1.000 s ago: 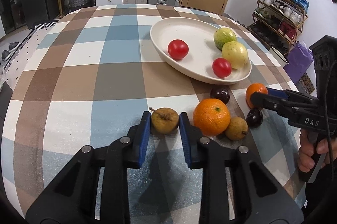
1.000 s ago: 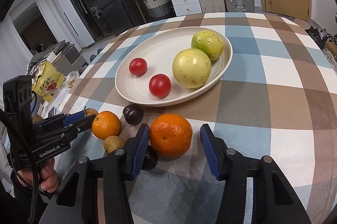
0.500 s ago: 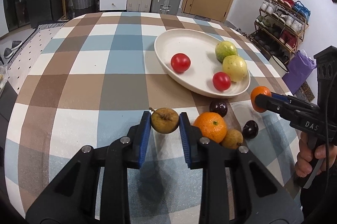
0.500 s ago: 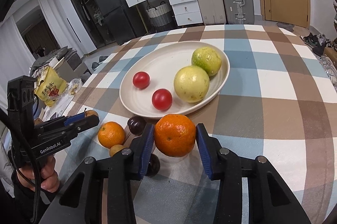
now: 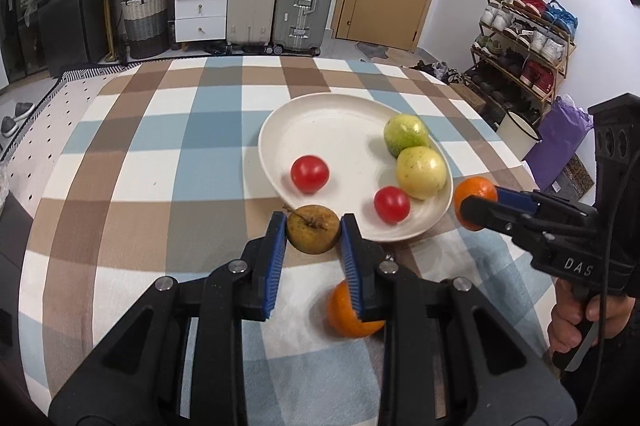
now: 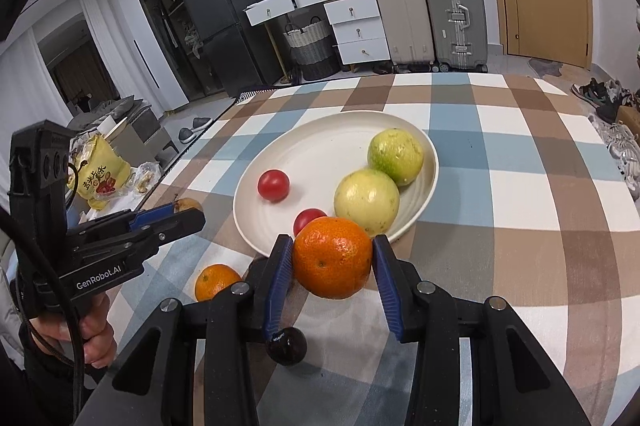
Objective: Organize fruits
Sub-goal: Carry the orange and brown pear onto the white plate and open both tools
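A checked cloth covers the bench (image 5: 120,154). The left gripper (image 5: 313,226) has its jaws clamped on a brown russet fruit (image 5: 313,235), just before the white plate (image 5: 344,130) holding tomatoes and guavas. The right gripper (image 6: 331,258) has its jaws clamped on an orange (image 6: 332,257) beside the plate's near rim.

Checked table (image 5: 132,162) bears plate (image 5: 320,114), orange (image 5: 348,318).
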